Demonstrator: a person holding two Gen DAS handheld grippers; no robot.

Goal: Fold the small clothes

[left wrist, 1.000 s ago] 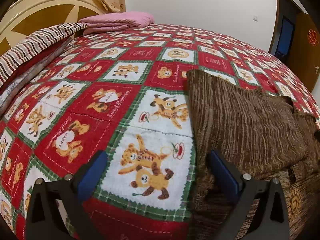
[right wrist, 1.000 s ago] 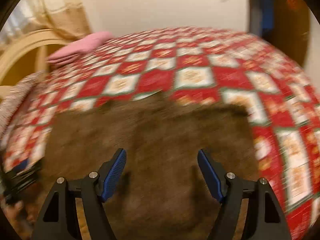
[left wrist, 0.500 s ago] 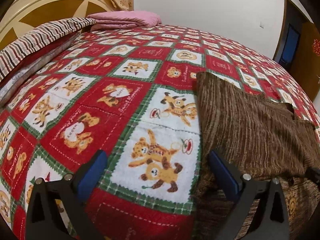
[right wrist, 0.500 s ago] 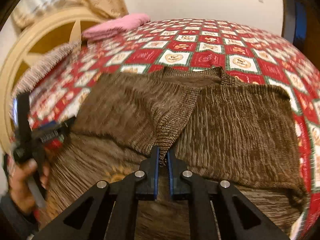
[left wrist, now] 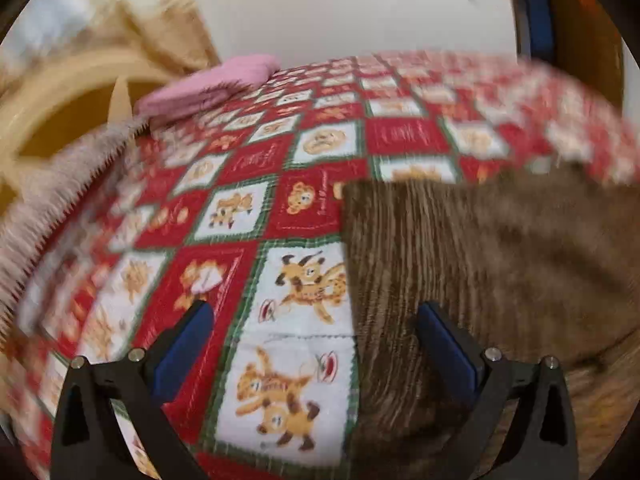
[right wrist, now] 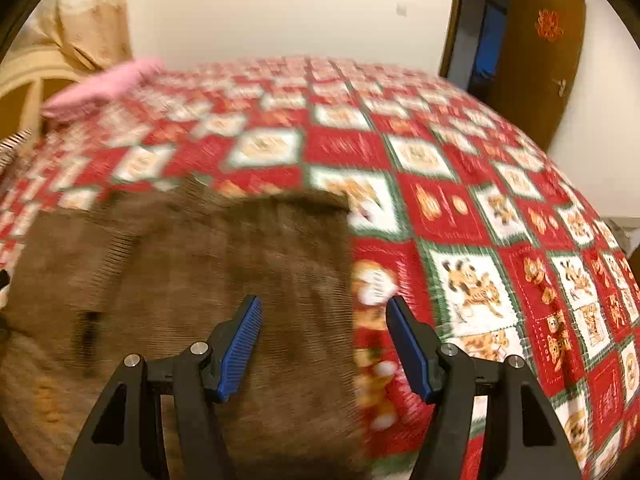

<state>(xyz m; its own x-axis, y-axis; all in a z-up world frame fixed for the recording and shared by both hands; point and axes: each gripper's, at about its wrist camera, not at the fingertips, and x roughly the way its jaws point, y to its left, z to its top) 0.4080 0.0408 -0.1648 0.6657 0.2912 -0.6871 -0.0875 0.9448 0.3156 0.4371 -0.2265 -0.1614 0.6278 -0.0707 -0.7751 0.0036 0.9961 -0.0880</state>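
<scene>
A brown knit sweater [left wrist: 480, 264] lies flat on the red bear-print quilt [left wrist: 256, 216], with both sleeves folded in over the body. My left gripper [left wrist: 316, 340] is open and straddles the sweater's left edge. The sweater also shows in the right wrist view [right wrist: 200, 280]. My right gripper [right wrist: 324, 344] is open and empty and straddles the sweater's right edge, low over the quilt [right wrist: 480, 216]. Both views are motion-blurred.
A folded pink blanket [left wrist: 208, 88] lies at the far left of the bed beside the cream headboard [left wrist: 60, 108]. A striped cloth [left wrist: 48, 208] lies along the bed's left side. A dark door [right wrist: 536, 68] stands open at the back right.
My right gripper has let go of the sleeve, opened, and moved right to the sweater's right edge. My left gripper has moved forward along the left edge and stays open.
</scene>
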